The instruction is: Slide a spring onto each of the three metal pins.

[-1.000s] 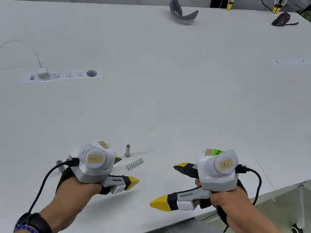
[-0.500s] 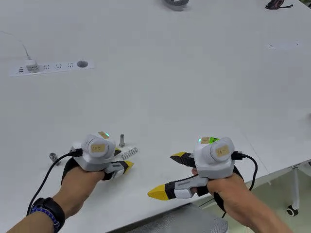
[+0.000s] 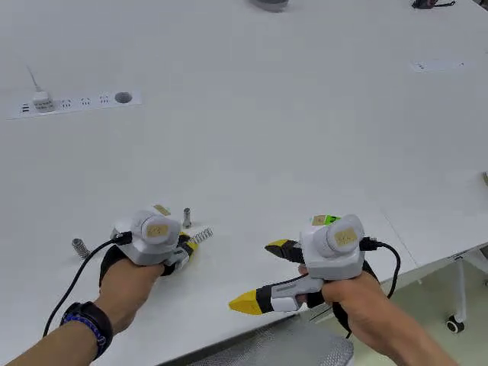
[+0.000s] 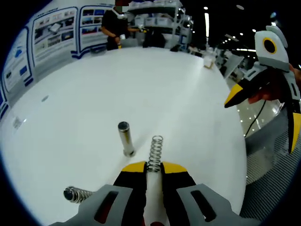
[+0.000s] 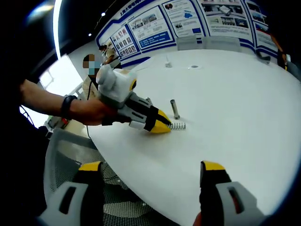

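Holding a spring just beside the standing pin, with most of the job still left.

The left gripper [image 4: 154, 166] is pinched tight on one end of the spring [image 4: 155, 149]. The spring pokes out right next to the standing pin [image 4: 125, 139] but is not on it yet. Another pin [image 4: 76, 193] lies on the white table [image 3: 305, 137] near the standing pin and seems to wear a spring already. The right gripper [image 5: 150, 167], well away from the standing pin, is wide open and holds nothing. I think one pin is done and two are left.
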`<state>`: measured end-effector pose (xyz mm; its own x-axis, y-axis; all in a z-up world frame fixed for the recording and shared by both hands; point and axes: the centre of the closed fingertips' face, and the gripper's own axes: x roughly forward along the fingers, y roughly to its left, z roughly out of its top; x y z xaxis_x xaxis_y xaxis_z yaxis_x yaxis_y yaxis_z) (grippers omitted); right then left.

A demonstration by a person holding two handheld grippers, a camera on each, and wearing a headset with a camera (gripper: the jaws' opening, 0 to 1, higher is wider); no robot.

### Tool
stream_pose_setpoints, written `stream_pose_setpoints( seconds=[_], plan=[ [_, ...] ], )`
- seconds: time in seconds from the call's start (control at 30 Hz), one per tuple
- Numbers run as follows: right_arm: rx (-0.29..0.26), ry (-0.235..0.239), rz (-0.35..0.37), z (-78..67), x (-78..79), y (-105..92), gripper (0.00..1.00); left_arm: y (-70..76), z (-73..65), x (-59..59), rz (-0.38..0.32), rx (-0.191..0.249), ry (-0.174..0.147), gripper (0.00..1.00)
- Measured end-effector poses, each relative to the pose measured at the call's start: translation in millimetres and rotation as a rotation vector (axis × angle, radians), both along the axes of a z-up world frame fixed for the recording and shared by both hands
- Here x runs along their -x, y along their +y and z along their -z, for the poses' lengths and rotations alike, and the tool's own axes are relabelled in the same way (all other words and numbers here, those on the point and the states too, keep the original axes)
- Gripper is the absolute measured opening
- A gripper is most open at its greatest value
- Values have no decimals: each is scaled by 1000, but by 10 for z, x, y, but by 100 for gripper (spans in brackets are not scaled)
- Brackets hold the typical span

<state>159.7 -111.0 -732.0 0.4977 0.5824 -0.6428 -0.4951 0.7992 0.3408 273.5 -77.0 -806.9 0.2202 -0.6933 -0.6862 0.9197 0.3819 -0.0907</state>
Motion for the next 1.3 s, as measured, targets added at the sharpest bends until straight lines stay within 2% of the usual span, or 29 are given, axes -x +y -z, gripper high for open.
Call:
stream_pose_setpoints(
  seconds=[0.07, 0.13, 0.3, 0.4, 0.77, 0.97, 1.1, 1.3],
  plan=[
    [-1, -2, 1, -9, -6, 2, 86, -1, -3, 0, 8, -3, -15, 11],
    [-4, -6, 5, -15, -20, -2, 86, 4, -11, 4, 7, -5, -17, 11],
    [-5, -11, 6, -27, -41, -4, 86, 23, -16, 22, -19, -3, 11, 11],
    [-9, -10, 6, -16, -40, 0, 86, 53, -14, 43, -14, -14, 6, 10],
    [-17, -1, -17, 17, -49, 81, 86, 330, -44, 208, -43, -17, 30, 10],
    [-39, 3, -26, 30, -79, 161, 85, 502, -84, 278, -56, -17, 31, 10],
    [-51, 10, -43, 48, -89, 241, 85, 647, -131, 319, -71, -6, 37, 10],
    [-67, 11, -63, 46, -87, 336, 84, 881, -159, 377, -78, -15, 33, 10]
  ],
)
